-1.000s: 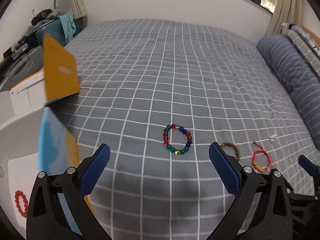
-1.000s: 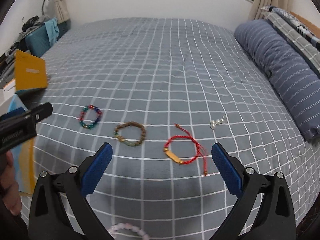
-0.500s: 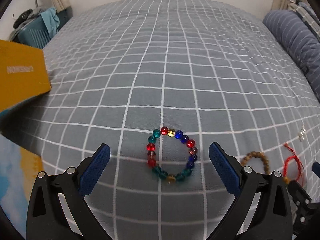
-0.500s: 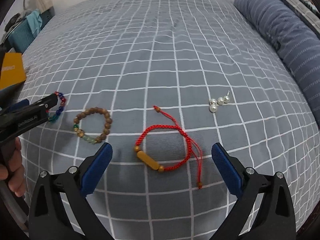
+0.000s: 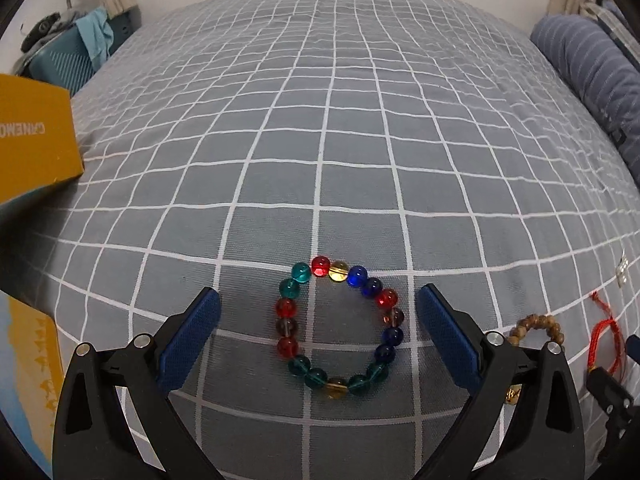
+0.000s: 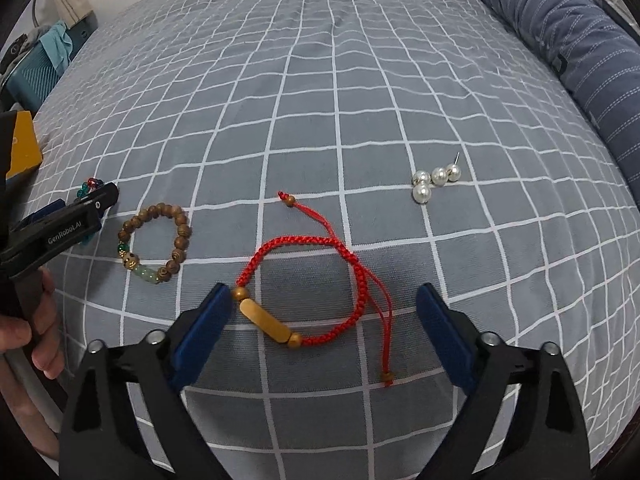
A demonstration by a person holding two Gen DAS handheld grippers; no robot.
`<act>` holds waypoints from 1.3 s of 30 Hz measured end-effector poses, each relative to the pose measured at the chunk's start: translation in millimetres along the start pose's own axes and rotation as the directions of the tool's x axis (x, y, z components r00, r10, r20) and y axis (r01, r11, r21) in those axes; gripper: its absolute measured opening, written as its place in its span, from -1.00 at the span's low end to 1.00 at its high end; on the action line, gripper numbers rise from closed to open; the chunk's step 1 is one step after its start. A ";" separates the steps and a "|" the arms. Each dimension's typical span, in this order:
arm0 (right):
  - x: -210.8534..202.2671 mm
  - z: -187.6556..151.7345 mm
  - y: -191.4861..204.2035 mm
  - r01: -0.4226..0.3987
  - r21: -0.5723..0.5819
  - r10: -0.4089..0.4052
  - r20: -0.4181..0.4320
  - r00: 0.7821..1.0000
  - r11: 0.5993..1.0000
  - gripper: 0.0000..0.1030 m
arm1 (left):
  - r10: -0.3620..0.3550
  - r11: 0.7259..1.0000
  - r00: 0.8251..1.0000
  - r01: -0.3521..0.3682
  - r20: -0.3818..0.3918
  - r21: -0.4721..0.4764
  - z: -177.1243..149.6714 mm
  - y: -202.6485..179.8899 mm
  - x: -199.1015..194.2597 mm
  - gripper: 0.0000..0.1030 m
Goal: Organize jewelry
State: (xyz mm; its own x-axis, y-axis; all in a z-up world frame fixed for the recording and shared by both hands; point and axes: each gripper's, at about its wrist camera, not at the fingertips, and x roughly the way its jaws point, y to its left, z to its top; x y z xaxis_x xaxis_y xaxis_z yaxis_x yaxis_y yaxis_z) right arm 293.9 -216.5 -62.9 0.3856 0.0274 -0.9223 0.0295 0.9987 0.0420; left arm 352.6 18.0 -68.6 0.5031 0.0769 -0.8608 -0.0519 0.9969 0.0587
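Lying between spread jaws: glass bead bracelet (image 5: 339, 327) left, red cord bracelet (image 6: 308, 286) right.

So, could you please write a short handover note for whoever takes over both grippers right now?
Left gripper: open, empty, fingers either side of the multicolour glass-bead bracelet on the bedspread.
Right gripper: open, empty, framing the red cord bracelet.
Between them lies the wooden bead bracelet; the pearl earrings sit further right.
Done: nothing lifted here.
Left: grasp and put away all four pieces; the yellow box is at far left.
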 end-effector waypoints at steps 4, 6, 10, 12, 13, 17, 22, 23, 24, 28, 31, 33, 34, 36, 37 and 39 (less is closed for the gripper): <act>-0.7 0.5 2.0 -0.002 0.004 0.002 -0.001 1.000 1.000 0.43 | -0.003 1.000 1.000 0.003 -0.005 -0.010 -0.1 0.9 -2.1 0.52; -0.8 0.6 4.0 -0.004 0.001 0.004 -0.002 1.000 1.000 0.36 | -0.007 1.000 1.000 0.007 -0.006 -0.009 -0.9 0.2 -3.8 0.33; -0.7 0.5 7.0 -0.002 -0.006 0.002 -0.003 1.000 1.000 0.16 | -0.012 1.000 1.000 0.012 -0.005 -0.006 -1.4 -0.2 -6.6 -0.17; -1.0 0.9 7.5 -0.001 -0.007 0.001 -0.002 1.000 1.000 0.06 | -0.020 1.000 1.000 0.020 -0.008 -0.004 -1.3 0.2 -7.1 -0.37; -1.3 0.7 7.5 -0.002 -0.009 0.002 -0.001 1.000 1.000 -0.05 | -0.022 1.000 1.000 0.022 -0.009 -0.003 -1.5 0.5 -7.5 -0.57; -1.5 0.9 7.3 -0.004 -0.019 0.004 -0.001 1.000 1.000 -0.51 | -0.035 0.999 0.999 0.035 -0.011 -0.005 -2.9 1.5 -9.5 -0.63; -3.7 0.1 6.5 -0.008 -0.021 0.008 0.011 1.000 1.000 -0.82 | -0.035 0.999 0.999 0.035 -0.010 -0.002 -3.4 1.7 -11.4 -0.64; -4.8 -0.1 6.9 -0.007 -0.021 0.007 0.015 1.000 1.000 -0.82 | -0.036 0.999 0.999 0.036 -0.010 -0.003 -3.1 2.1 -12.1 -0.64; -6.3 -0.1 7.1 -0.004 -0.022 0.005 0.021 1.000 1.000 -0.82 | -0.039 0.999 0.999 0.039 -0.010 -0.004 -2.7 2.4 -12.6 -0.64; -10.9 0.6 7.4 0.001 -0.025 0.000 0.038 0.999 1.000 -0.82 | -0.040 0.999 0.999 0.040 -0.001 0.001 -3.2 2.2 -17.2 -0.66; -13.5 -0.2 7.5 0.000 -0.022 0.001 0.045 0.999 1.000 -0.82 | -0.042 0.999 0.999 0.042 0.007 0.003 -2.6 2.0 -20.8 -1.00; -14.7 -0.3 7.1 0.001 -0.022 0.000 0.048 0.999 1.000 -0.82 | -0.044 0.999 0.999 0.044 0.006 0.006 -2.4 1.7 -22.4 -1.00; -15.3 -0.3 7.0 0.001 -0.021 0.000 0.050 0.999 1.000 -0.82 | -0.049 0.999 0.999 0.049 0.009 0.007 -2.6 1.7 -24.2 -1.00; -16.2 -0.4 7.1 0.000 -0.020 0.001 0.052 0.999 1.000 -0.82 | -0.050 0.999 0.999 0.050 0.012 0.007 -2.9 2.1 -26.2 -1.00; -16.8 -0.5 7.7 0.001 -0.021 0.000 0.054 0.999 1.000 -0.82 | -0.051 0.999 0.999 0.051 0.014 0.008 -2.7 1.3 -27.0 -1.00; -18.5 -0.7 8.1 -0.001 -0.021 0.002 0.056 0.998 1.000 -0.82 | -0.050 0.999 0.999 0.050 0.015 0.007 -2.8 2.2 -27.5 -1.00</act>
State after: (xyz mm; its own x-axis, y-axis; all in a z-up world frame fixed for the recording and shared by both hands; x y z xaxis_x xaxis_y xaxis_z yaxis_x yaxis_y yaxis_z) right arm 286.4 -208.9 -45.8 0.4368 0.0273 -0.8991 0.0094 0.9993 0.0349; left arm 336.2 18.0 -46.2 0.5177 0.0276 -0.8551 -0.0205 0.9996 0.0198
